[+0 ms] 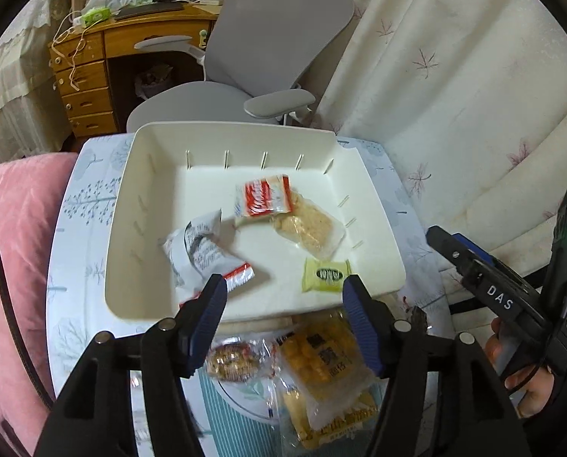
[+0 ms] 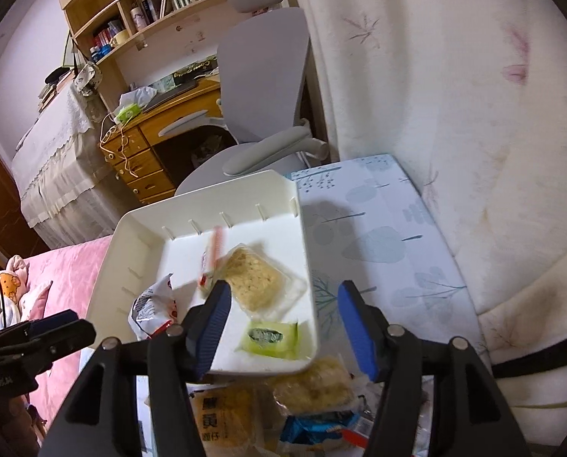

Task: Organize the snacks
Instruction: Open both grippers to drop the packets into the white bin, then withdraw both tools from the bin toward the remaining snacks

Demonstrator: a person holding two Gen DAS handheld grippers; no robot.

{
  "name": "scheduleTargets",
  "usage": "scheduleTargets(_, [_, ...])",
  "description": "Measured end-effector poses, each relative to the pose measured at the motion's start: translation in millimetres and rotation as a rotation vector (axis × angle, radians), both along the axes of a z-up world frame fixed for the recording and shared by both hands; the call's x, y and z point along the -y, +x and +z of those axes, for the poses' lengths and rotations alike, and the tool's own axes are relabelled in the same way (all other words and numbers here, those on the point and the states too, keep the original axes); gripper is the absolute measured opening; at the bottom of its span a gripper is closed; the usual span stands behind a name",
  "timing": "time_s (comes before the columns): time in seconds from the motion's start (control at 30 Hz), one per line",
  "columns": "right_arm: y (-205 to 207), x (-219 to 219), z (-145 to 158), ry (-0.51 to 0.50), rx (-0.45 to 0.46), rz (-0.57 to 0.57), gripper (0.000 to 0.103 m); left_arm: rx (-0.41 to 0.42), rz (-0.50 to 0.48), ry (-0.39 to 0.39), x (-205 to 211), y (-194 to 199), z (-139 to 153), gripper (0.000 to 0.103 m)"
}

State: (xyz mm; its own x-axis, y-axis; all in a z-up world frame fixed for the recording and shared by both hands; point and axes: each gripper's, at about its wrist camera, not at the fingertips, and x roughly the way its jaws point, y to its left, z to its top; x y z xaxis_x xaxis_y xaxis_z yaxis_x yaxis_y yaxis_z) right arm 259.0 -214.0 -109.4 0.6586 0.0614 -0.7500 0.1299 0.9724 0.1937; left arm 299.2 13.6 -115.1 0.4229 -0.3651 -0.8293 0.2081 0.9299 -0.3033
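A white tray (image 1: pixel 237 127) (image 2: pixel 207 192) holds a crumpled white wrapper with a red edge (image 1: pixel 199 251) (image 2: pixel 152 308), a red-and-white packet (image 1: pixel 266 200), a clear pack of beige crisp (image 1: pixel 310 226) (image 2: pixel 253 278) and a yellow-green packet (image 1: pixel 326 275) (image 2: pixel 270 337). In the right wrist view the red-and-white packet (image 2: pixel 213 255) looks blurred and stands on edge. My left gripper (image 1: pixel 285 293) is open and empty over the tray's near rim. My right gripper (image 2: pixel 283 297) is open and empty above the tray's near right corner. More snacks lie in front of the tray: yellow packs (image 1: pixel 321 361) (image 2: pixel 222 419) and a round nut cake (image 1: pixel 232 361).
The tray sits on a table with a blue leaf-print cover (image 2: pixel 378 236). A grey office chair (image 1: pixel 268 53) and a wooden desk (image 1: pixel 89 87) stand behind it. Pink bedding (image 1: pixel 13 228) lies at the left, a white quilt (image 1: pixel 454 114) at the right. A blue packet (image 2: pixel 321 430) lies in the near pile.
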Motion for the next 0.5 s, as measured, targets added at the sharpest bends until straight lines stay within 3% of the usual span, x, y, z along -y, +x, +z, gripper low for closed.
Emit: scheduleTargets(0.5, [-68,42,12,0.051,-0.021,0.014,0.059,-0.023,0.08,0.082,15,-88,12,0.069])
